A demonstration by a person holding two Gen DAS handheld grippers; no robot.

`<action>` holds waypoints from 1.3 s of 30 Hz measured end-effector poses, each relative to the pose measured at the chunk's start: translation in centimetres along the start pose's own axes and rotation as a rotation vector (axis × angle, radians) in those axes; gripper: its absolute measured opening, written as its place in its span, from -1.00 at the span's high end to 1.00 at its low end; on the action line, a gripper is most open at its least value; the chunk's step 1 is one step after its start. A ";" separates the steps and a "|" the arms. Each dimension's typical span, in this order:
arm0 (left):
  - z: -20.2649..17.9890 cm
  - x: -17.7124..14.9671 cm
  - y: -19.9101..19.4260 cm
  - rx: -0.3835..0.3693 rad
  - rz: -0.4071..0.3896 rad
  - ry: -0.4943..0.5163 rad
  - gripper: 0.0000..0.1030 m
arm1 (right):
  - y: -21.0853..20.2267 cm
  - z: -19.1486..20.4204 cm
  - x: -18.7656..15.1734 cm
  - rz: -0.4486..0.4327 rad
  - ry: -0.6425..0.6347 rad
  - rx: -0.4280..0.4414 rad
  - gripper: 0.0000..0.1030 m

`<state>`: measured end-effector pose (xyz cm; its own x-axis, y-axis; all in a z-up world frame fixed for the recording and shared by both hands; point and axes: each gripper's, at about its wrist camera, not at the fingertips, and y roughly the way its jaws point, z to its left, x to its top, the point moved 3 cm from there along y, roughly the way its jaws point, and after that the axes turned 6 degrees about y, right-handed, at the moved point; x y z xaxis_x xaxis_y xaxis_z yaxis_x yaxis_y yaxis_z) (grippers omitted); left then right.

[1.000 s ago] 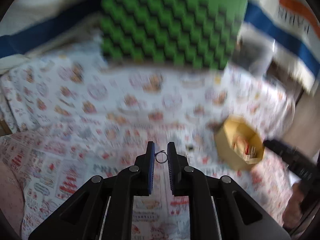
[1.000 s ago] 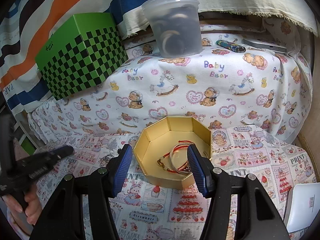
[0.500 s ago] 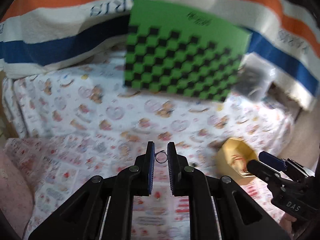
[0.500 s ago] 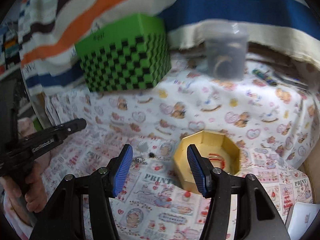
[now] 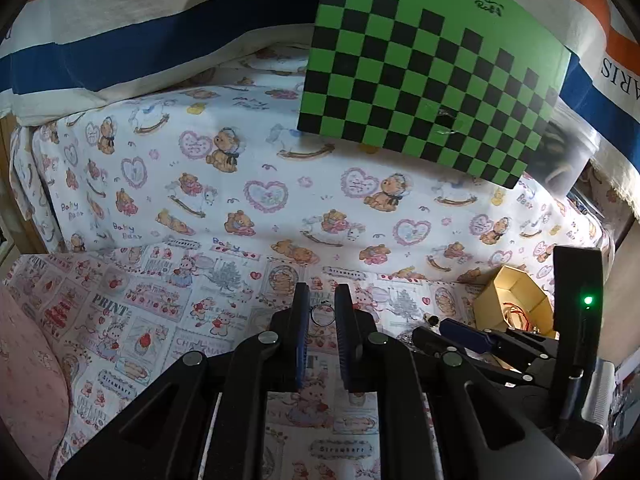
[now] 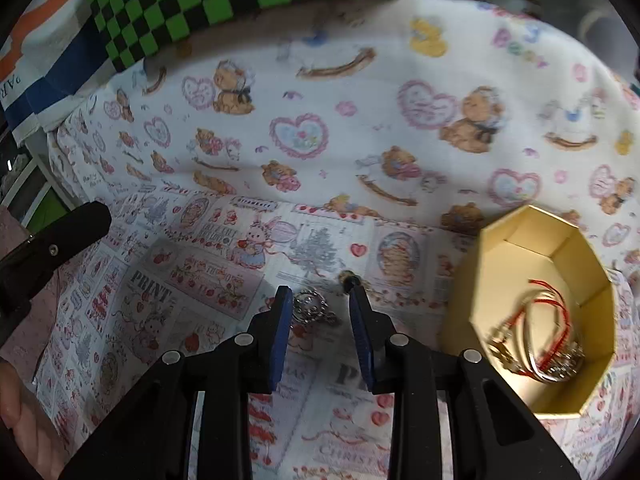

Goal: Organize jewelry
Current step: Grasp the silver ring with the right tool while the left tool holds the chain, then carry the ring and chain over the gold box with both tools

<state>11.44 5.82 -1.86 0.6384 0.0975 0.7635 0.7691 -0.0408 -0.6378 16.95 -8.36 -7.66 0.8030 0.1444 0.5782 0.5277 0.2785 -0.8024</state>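
Note:
My left gripper (image 5: 321, 304) is shut on a small silver ring (image 5: 321, 314), held above the printed cloth. My right gripper (image 6: 320, 300) is open, low over the cloth, with a silver chain trinket (image 6: 310, 310) lying between its fingertips. A small dark bead (image 6: 349, 279) lies just beyond the right fingertip. The yellow octagonal box (image 6: 516, 240) stands to the right and holds red cord and silver bangles (image 6: 540, 336). The box (image 5: 516, 296) and the right gripper (image 5: 460, 330) also show at the right of the left wrist view.
A green and black checkered box (image 5: 432, 80) stands on the raised bear-print ledge behind. A clear plastic tub (image 5: 564, 160) sits right of it. A striped cloth (image 5: 120, 40) hangs at the back. A pink cushion (image 5: 28, 380) lies at the left.
My right gripper has swung left from over the yellow box and dropped low around the silver trinket. My left gripper still holds the ring and has turned to face the ledge.

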 end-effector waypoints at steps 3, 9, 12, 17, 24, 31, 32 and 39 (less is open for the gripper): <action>-0.1 -0.1 0.2 0.002 0.006 0.004 0.77 | 0.5 0.4 -0.1 0.011 -0.020 -0.010 0.37; -0.4 -0.2 0.4 0.008 0.008 0.010 0.77 | 1.0 0.9 -0.1 -0.004 -0.042 -0.056 0.43; -0.3 -0.1 0.4 -0.006 0.010 0.002 0.77 | 1.0 0.8 -0.3 0.007 -0.041 -0.023 0.54; -0.3 0.0 -0.2 0.005 -0.012 0.005 0.77 | 0.3 0.2 -0.6 0.003 -0.017 -0.010 0.54; -0.5 0.2 -0.9 -0.002 -0.024 0.008 0.77 | -4.1 -0.1 -2.0 -0.051 -0.053 0.021 0.54; -1.4 0.1 -1.4 -0.110 0.004 -0.018 0.77 | -8.3 -1.3 -4.4 -0.101 -0.106 0.039 0.54; -1.5 0.1 -1.6 -0.123 0.003 -0.024 0.77 | -8.7 -1.6 -4.7 -0.103 -0.106 0.044 0.54; -3.0 -0.2 -2.2 -0.070 -0.029 0.045 0.77 | -10.3 -3.6 -5.8 -0.154 -0.081 0.062 0.54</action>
<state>9.74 2.94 -0.32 0.6151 0.0546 0.7866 0.7868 -0.1077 -0.6078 7.90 -15.50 -3.30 0.6879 0.1706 0.7054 0.6225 0.3611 -0.6944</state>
